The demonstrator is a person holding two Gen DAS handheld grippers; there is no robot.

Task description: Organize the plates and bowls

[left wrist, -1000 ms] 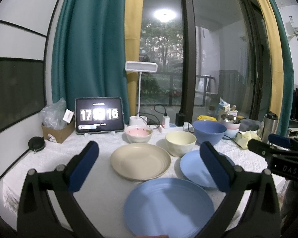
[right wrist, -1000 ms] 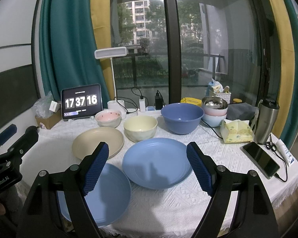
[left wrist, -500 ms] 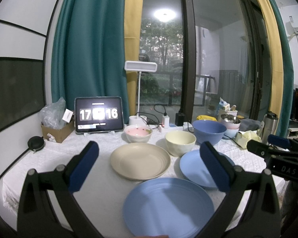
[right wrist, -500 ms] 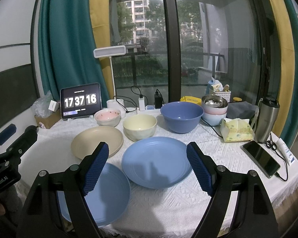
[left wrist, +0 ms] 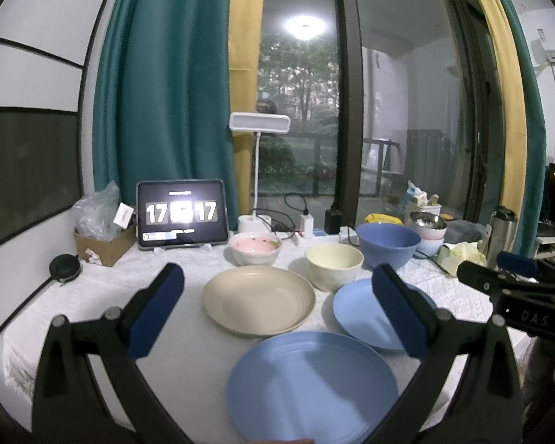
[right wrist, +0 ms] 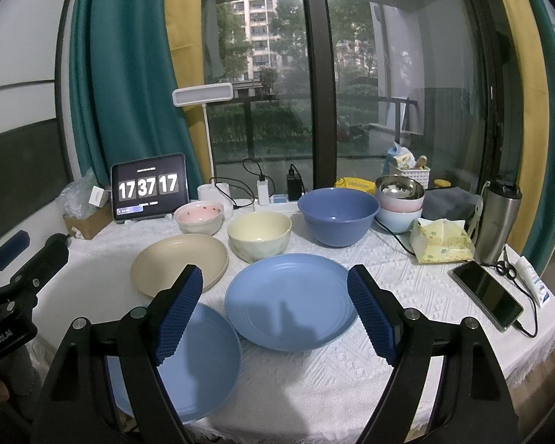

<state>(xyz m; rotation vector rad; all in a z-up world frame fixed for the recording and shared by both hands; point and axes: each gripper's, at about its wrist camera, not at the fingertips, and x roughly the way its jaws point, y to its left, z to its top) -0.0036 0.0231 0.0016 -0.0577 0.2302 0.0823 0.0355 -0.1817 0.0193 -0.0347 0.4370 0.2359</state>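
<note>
Three plates lay on the white tablecloth [right wrist: 407, 296]: a beige plate [right wrist: 179, 264] at the left, a blue plate [right wrist: 290, 298] just right of it near the middle, and a second blue plate [right wrist: 199, 364] at the near edge, its rim close to both others. Behind them stood a row of bowls, apart from one another: a pink bowl [right wrist: 199, 216], a cream bowl [right wrist: 259, 235] just behind the middle blue plate, and a large blue bowl [right wrist: 338, 214]. The right gripper [right wrist: 275, 310] hovered above the plates with its jaws wide apart, holding nothing. The left gripper [left wrist: 277, 309] hung likewise spread wide and empty over the near plates. Farther back stood a tablet clock [right wrist: 150, 190], a desk lamp [right wrist: 203, 96], stacked small bowls [right wrist: 399, 199], a tissue pack [right wrist: 442, 240], a steel flask [right wrist: 497, 222] and a phone [right wrist: 488, 294]
</note>
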